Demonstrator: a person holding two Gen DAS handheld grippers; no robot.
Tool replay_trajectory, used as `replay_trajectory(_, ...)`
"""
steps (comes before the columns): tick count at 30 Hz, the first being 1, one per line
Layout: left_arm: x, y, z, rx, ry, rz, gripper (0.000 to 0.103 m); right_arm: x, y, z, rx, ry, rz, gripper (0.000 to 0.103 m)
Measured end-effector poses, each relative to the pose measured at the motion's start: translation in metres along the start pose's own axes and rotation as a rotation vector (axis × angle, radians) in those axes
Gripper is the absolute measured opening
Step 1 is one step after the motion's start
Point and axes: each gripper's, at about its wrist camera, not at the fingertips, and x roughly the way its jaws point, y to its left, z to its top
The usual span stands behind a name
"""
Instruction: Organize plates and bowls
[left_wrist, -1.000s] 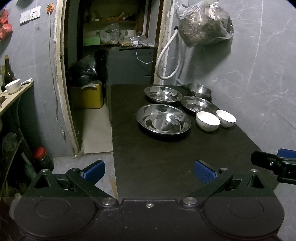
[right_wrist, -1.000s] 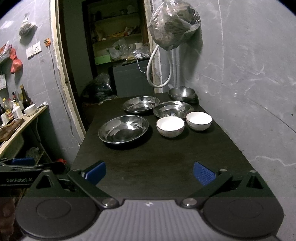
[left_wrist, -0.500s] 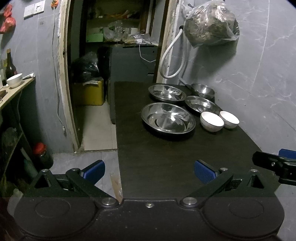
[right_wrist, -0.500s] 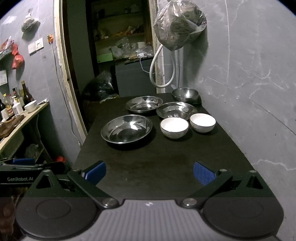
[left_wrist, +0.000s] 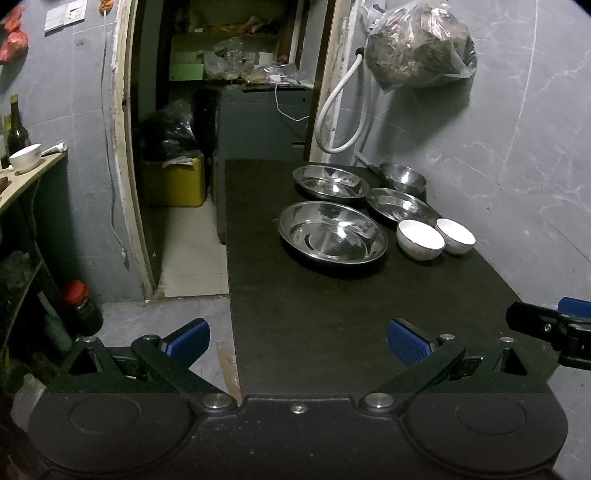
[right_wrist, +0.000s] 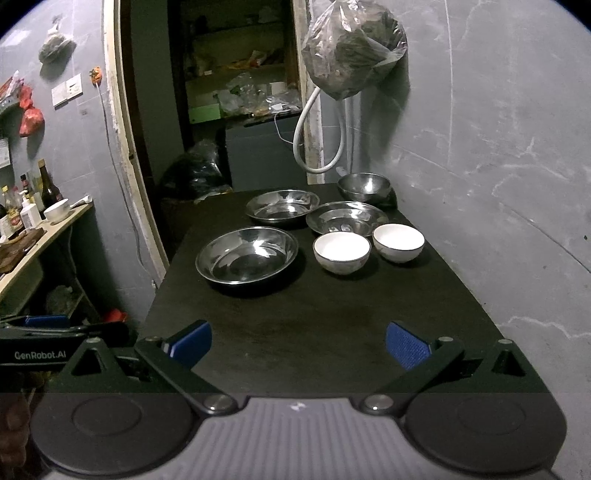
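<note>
Left gripper (left_wrist: 297, 341) and right gripper (right_wrist: 297, 341): jaws spread wide, holding nothing, near the table (right_wrist: 332, 325) edge. Steel plates (right_wrist: 246, 254) and white bowls (right_wrist: 341, 251) sit at the table's far end.

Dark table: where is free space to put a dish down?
The near half of the dark table is bare, in front of the largest steel plate and two white bowls. The far left strip is free too. The far right corner is crowded.

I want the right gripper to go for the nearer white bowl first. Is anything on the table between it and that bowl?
Nothing visible. The right gripper is open over the near end of the dark table, and only bare tabletop lies between it and the nearer white bowl. The large steel plate sits to the bowl's left, off the path.
</note>
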Motion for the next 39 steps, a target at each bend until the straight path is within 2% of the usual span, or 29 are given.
replay_trajectory(15, 0.001, -0.004, -0.003, 0.007, 0.014, 0.006, 0.102, -0.001, -0.005, -0.003, 0.012, 0.009, 0.005, 0.103)
replay_trajectory(29, 0.016, -0.015, 0.000, 0.026, 0.062, 0.019, 0.102, 0.011, -0.019, -0.005, 0.046, 0.047, 0.009, 0.103)
replay_trajectory(36, 0.033, -0.023, 0.007, 0.024, 0.095, 0.051, 0.102, 0.030, -0.034, 0.001, 0.062, 0.080, 0.002, 0.103)
replay_trajectory(39, 0.044, -0.025, 0.015, 0.011, 0.099, 0.094, 0.102, 0.040, -0.040, 0.007, 0.048, 0.089, 0.005, 0.103)
